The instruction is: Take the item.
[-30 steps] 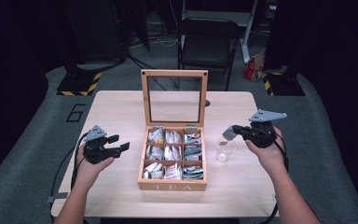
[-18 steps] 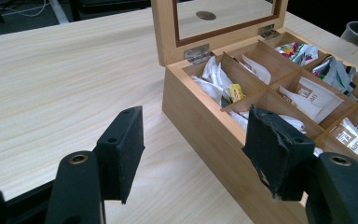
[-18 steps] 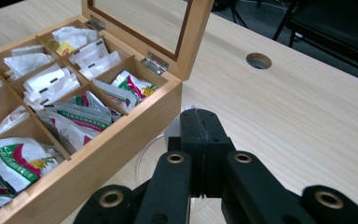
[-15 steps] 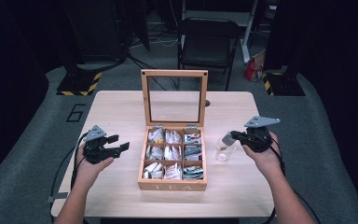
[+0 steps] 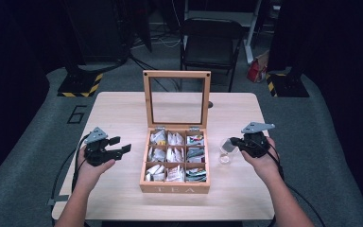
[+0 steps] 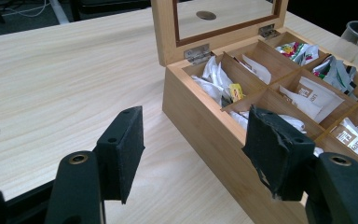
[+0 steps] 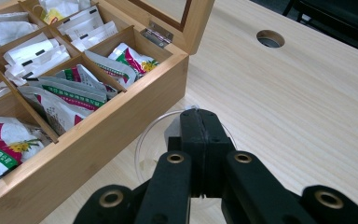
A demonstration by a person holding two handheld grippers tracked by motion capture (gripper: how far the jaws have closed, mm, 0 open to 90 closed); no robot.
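An open wooden tea box (image 5: 175,188) stands mid-table, lid upright, its compartments full of tea sachets (image 5: 175,153). A clear glass cup (image 5: 225,151) sits just right of the box. My right gripper (image 5: 234,141) hangs over the cup with its jaws shut (image 7: 199,116); a pale sachet (image 7: 169,129) shows at their tip and beside them, inside the cup's rim (image 7: 144,135). Left of the box, my left gripper (image 5: 121,144) is held above the table, open, with nothing between its pads (image 6: 193,154). It points at the box's near corner (image 6: 200,126).
A round cable hole (image 7: 270,38) is cut in the tabletop behind the box. A black chair (image 5: 210,45) stands beyond the far edge. Bare wood lies left of the box (image 6: 65,93) and right of the cup (image 7: 307,107).
My right hand has sunk toward the cup, bringing its shut jaws down over the rim. The left hand and the box have stayed put.
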